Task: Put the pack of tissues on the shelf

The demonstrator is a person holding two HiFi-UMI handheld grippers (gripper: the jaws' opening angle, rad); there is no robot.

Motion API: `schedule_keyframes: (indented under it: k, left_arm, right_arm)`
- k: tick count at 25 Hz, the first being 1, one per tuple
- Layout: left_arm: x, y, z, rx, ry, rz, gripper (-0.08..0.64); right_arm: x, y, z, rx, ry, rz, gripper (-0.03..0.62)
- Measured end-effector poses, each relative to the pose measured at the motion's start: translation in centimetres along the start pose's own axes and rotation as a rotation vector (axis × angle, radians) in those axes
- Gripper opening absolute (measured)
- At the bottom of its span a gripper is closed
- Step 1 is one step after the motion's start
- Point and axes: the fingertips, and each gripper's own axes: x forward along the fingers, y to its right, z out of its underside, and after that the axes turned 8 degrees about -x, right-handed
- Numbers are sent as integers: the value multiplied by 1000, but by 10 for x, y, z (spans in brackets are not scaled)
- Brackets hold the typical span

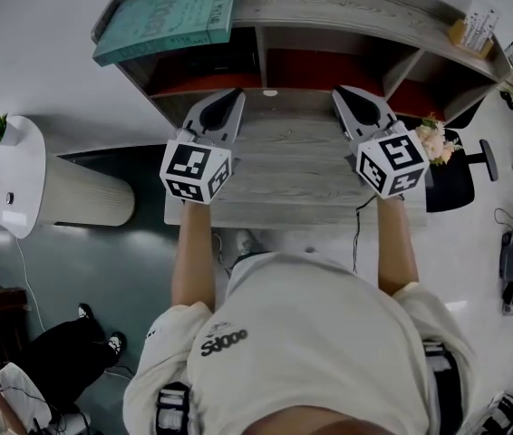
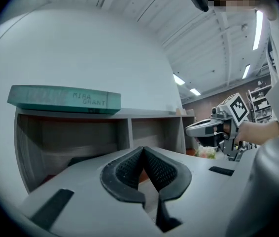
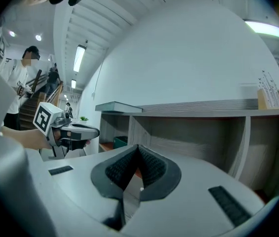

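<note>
We take the pack of tissues to be the small dark green block [image 3: 121, 141] lying on the red floor of the left-end compartment of the grey wood-grain shelf [image 1: 347, 12]. Only the right gripper view shows it, too small for us to read more. The shelf has three open compartments under one long top board. A flat teal hardback book [image 1: 168, 16] lies on that board at its left end, over the same compartment. At the far right end of the board stands a small wooden holder of white sticks [image 1: 474, 30].

In front of the shelf we see the grey wood-grain desk top [image 1: 293, 184]. Both hand-held tools hang over it side by side, well apart from each other and pointing level at the compartments. The grey left gripper [image 1: 237, 93] is clenched, its ribbed black pads [image 2: 129, 169] pressed together with nothing between them. The grey right gripper [image 1: 339, 91] is clenched likewise on nothing.

Right of the desk we see a pale bunch of flowers [image 1: 433, 139] and a black office chair [image 1: 460, 178].
</note>
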Motion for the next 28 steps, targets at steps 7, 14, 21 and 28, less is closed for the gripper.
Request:
schedule_keyframes:
  k: [7, 14, 21, 28]
  left_arm:
    - [-2, 7, -8, 39, 0, -12, 18]
    - [-3, 8, -5, 97, -27, -17, 18]
    - [-6, 10, -4, 168, -53, -36, 18]
    - [-8, 8, -2, 179, -66, -39, 18]
  right_arm:
    - [-4, -3, -4, -53, -1, 6, -2]
    - [-1, -13, -1, -135, -44, -7, -2]
    - [-1, -16, -2, -147, -55, -8, -2]
    - [1, -19, -1, -151, -57, -13, -2]
